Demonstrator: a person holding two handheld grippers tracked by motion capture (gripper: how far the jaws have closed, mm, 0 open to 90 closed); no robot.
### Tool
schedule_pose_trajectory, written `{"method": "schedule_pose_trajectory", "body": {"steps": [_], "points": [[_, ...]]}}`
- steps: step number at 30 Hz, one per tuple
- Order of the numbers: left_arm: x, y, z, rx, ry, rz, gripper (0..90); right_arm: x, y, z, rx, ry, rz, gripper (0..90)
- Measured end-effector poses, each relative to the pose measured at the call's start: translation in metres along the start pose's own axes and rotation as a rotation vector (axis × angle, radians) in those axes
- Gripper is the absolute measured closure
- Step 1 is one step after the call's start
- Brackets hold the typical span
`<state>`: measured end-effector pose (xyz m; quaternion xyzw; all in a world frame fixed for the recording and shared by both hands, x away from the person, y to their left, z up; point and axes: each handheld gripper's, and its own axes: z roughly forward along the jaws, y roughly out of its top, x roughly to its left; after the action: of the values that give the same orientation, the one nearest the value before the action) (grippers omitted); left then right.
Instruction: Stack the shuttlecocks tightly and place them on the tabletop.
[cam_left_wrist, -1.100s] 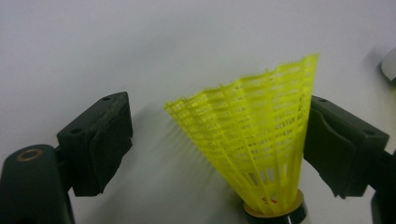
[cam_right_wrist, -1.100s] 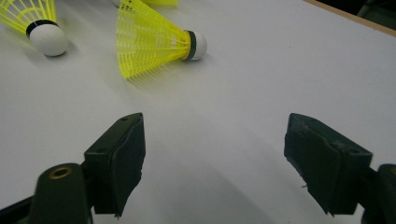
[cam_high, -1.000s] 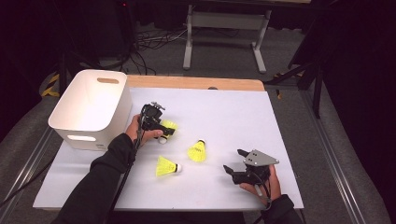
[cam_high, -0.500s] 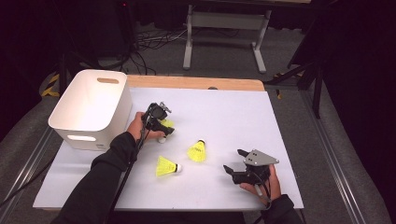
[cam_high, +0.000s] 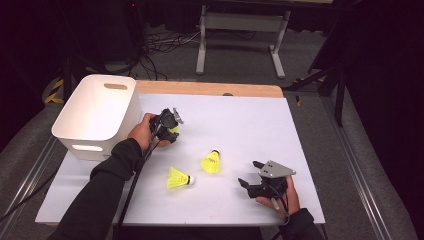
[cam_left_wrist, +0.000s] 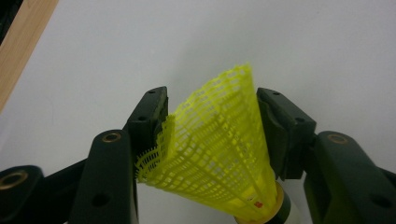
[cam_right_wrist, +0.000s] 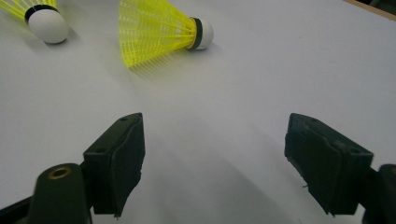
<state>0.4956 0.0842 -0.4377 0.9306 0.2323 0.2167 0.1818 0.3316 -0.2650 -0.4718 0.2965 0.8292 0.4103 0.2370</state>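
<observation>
My left gripper (cam_high: 168, 126) is near the white bin, and its jaws have just been closing on a yellow mesh shuttlecock (cam_high: 174, 130). In the left gripper view both pads (cam_left_wrist: 153, 114) press the skirt of this shuttlecock (cam_left_wrist: 215, 149), which bends between them, cork end towards the camera. Two more yellow shuttlecocks lie on the white table: one (cam_high: 211, 161) at the middle and one (cam_high: 178, 178) nearer the front. My right gripper (cam_high: 248, 173) rests open at the front right. In its own view, the right gripper (cam_right_wrist: 217, 135) has only bare table between its jaws, and the two shuttlecocks (cam_right_wrist: 159, 30) (cam_right_wrist: 44, 21) lie ahead.
A white bin (cam_high: 95, 112) with handle slots stands at the table's left, close beside my left hand. The white table top (cam_high: 250, 125) has a wooden strip (cam_high: 210, 89) along its far edge. Dark floor, cables and a stand's legs lie beyond.
The left jaws went from wide apart to closed on the shuttlecock next to the bin, and the hand rose slightly with it. The right hand and the two loose shuttlecocks kept still.
</observation>
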Motion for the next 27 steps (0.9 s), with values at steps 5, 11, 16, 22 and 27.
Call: {"method": "schedule_pose_trajectory", "body": {"steps": [5,11,16,22,27], "points": [[0.0,-0.005,-0.001,-0.067,-0.103,-0.02,35.2,-0.001,0.0,-0.001,-0.008,-0.009,0.013,21.7],[0.002,-0.013,0.0,-0.12,-0.174,-0.088,27.3,-0.001,0.0,0.0,-0.004,-0.007,0.007,21.5],[0.003,-0.015,-0.001,-0.17,-0.247,-0.163,26.3,-0.001,0.0,0.0,-0.006,-0.008,0.011,21.4],[0.001,-0.013,0.008,-0.127,-0.295,-0.199,27.6,-0.001,0.0,0.0,-0.001,-0.006,0.007,21.4],[-0.007,-0.004,0.019,-0.07,-0.311,-0.17,29.1,-0.001,0.0,0.0,-0.004,-0.006,0.01,21.4]]}}
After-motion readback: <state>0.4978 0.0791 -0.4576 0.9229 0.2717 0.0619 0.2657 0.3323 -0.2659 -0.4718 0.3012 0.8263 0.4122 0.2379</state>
